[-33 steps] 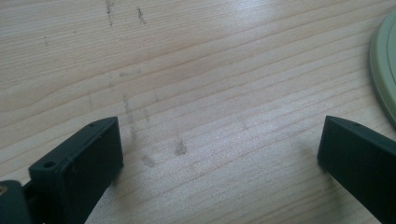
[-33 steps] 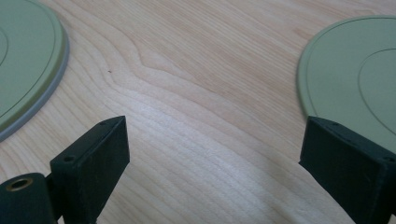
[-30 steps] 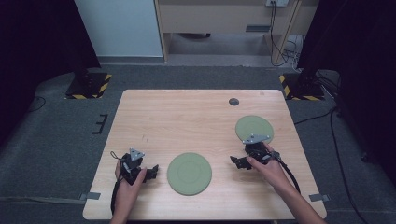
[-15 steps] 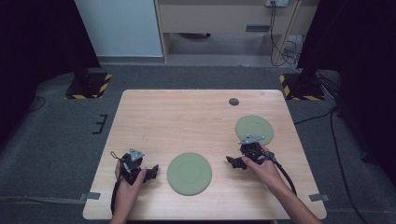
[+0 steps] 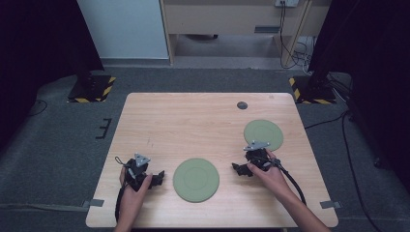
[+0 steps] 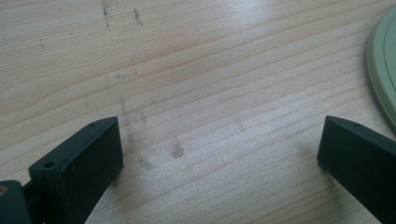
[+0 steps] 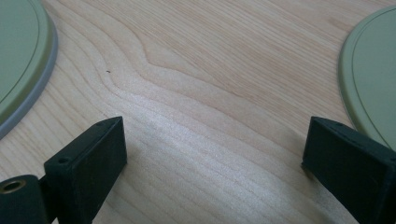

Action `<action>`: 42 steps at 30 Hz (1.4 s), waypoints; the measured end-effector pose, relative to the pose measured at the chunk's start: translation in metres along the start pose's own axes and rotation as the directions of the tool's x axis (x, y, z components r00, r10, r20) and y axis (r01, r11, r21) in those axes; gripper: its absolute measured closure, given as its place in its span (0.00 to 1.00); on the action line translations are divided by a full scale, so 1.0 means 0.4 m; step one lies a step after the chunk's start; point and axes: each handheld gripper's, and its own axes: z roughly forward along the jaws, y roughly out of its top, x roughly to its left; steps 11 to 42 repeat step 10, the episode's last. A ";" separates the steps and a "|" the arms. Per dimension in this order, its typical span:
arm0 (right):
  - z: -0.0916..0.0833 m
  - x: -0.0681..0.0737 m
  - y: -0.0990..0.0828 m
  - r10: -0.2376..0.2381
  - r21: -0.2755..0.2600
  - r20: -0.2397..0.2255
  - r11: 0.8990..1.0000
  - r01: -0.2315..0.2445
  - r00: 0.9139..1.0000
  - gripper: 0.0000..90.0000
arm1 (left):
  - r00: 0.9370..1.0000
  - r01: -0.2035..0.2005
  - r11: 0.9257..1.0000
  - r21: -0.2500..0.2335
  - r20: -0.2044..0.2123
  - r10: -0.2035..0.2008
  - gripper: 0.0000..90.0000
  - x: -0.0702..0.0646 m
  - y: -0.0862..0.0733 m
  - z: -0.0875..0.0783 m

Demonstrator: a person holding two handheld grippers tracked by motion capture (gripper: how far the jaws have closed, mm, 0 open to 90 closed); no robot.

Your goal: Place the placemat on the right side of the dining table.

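Two round green plates lie on the wooden table [image 5: 193,121]. The larger plate [image 5: 196,180] is near the front middle, and the smaller plate [image 5: 263,135] is at the right. My left gripper [image 5: 157,178] rests on the table just left of the larger plate. Its jaws are open over bare wood [image 6: 219,149], with that plate's rim [image 6: 383,70] at the right edge. My right gripper [image 5: 238,169] sits between the two plates, open and holding nothing [image 7: 215,149]. In the right gripper view, the larger plate [image 7: 18,56] is on the left and the smaller plate [image 7: 373,70] on the right.
A small dark round spot [image 5: 242,105] marks the table near its far edge. Bare wood covers the far and left parts of the table. Beyond the table there is grey floor, with stand bases striped yellow and black [image 5: 92,87] and cables [image 5: 295,48].
My right gripper has shifted slightly to the left, between the plates. The left gripper and both plates have stayed where they were.
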 end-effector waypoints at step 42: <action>0.004 -0.001 -0.005 -0.004 -0.004 0.002 1.000 0.004 1.000 0.01 | 1.000 -0.003 1.000 0.000 0.003 0.003 0.00 0.000 0.001 0.001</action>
